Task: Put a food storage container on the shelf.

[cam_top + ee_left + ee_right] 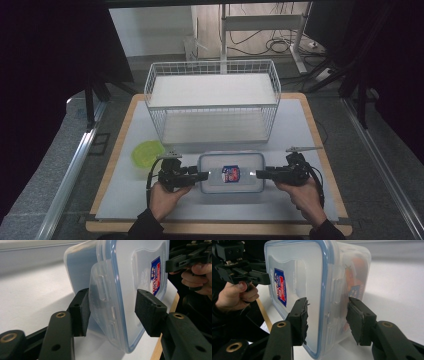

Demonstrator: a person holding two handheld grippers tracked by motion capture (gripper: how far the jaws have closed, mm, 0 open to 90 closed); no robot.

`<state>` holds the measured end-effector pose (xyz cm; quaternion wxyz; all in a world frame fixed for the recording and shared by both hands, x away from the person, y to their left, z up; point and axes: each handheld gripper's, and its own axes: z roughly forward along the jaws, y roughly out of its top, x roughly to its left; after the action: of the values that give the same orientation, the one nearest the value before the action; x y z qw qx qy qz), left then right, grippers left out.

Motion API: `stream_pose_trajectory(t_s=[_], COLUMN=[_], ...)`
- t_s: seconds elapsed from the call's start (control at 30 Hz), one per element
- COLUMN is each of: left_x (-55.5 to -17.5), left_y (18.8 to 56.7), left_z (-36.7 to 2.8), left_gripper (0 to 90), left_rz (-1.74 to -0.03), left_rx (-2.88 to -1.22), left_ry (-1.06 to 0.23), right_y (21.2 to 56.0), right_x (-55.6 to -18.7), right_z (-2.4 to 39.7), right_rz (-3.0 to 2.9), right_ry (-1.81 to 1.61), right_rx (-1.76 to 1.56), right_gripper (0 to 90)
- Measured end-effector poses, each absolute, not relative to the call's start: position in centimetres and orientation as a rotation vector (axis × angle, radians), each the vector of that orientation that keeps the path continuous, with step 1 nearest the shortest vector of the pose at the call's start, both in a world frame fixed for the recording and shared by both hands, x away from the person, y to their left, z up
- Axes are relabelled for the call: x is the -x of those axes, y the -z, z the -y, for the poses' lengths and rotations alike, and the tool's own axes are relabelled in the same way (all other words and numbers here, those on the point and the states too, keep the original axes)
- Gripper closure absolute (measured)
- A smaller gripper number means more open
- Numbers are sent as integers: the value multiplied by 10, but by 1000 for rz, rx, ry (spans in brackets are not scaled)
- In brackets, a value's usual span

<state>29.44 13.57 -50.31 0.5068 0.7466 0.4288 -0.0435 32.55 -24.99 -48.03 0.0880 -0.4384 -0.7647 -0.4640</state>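
At the far left of the high view, a bright green bowl [147,153] sits on the white table mat [125,200], just up and left of the left gripper [207,175] and apart from it. That gripper lies low in the frame, left of centre, with the person's left hand [164,197] behind it, and its jaws point right at the short end of a clear plastic container [231,172] with a blue-edged lid. In the left gripper view one jaw sits on the lid face and the other under the container's body, straddling the side latch [103,300]; the pads look pressed on the plastic, so it grips the container.

The container lies in the lower middle of the high view, a red and blue label [230,174] on its lid. Directly above it in the frame stands a white wire basket [212,100], open toward the viewer, near the container's far edge without touching it.

At the right, the right gripper [257,174] clamps the container's opposite short end, its pads closed on lid and body in the right gripper view, held by the right hand [302,195]. Nothing lies between either gripper and the container.
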Motion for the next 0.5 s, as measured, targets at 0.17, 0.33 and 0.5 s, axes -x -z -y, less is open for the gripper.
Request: stream_pose_trajectory(t_s=[0.17, 0.33, 0.5], left_x=[-297, -300, -305], left_y=[493, 478, 458], left_z=[-138, -142, -147], left_gripper=[476, 477, 478], left_rz=[-1017, -998, -985], left_rx=[-1791, -1793, -1795], left_ry=[82, 45, 5], right_y=[471, 462, 449], right_x=[-327, -329, -336], right_z=[249, 247, 241], right_rz=[2278, 2284, 2274], right_ry=[1434, 1472, 1518], right_rx=[1300, 1284, 1262], right_gripper=[524, 524, 524])
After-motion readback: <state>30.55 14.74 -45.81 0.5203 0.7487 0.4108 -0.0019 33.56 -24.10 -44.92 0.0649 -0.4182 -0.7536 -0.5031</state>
